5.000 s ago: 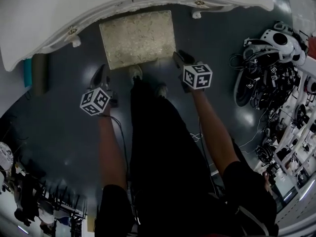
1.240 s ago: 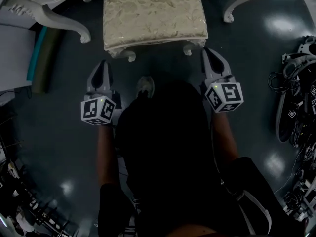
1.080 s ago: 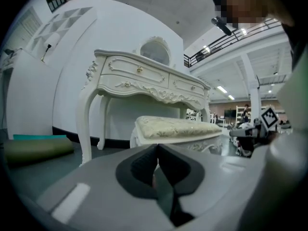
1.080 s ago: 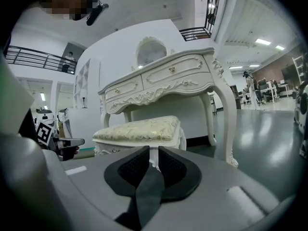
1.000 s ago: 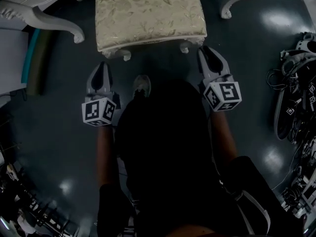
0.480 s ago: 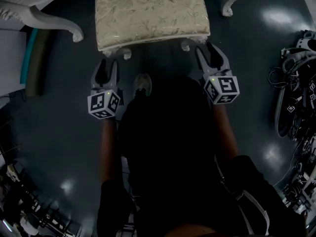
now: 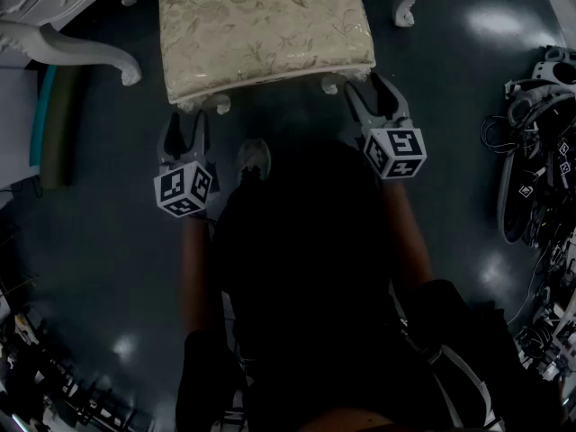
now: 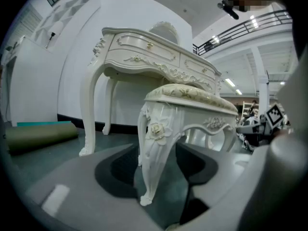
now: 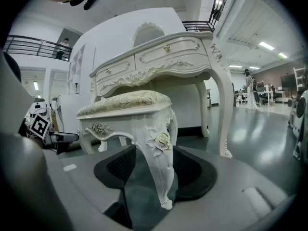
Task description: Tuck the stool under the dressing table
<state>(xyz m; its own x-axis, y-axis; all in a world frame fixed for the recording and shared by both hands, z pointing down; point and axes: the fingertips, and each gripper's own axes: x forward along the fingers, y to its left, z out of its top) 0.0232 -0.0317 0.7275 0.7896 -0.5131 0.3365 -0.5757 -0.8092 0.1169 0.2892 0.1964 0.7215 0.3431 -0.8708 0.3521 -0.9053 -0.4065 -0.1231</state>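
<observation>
Both the left gripper [image 7: 184,126] and right gripper [image 7: 369,93] are just opening, the stool's [image 7: 261,25] front legs [image 8: 153,153] standing between their jaws unpinched, wanting an even squeeze before pushing straight.

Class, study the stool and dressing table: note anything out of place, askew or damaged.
Nothing looks damaged or spilled. The stool stands upright but sits out in front of the dressing table rather than tucked beneath it. A rolled mat lies on the floor beside the table.
</observation>
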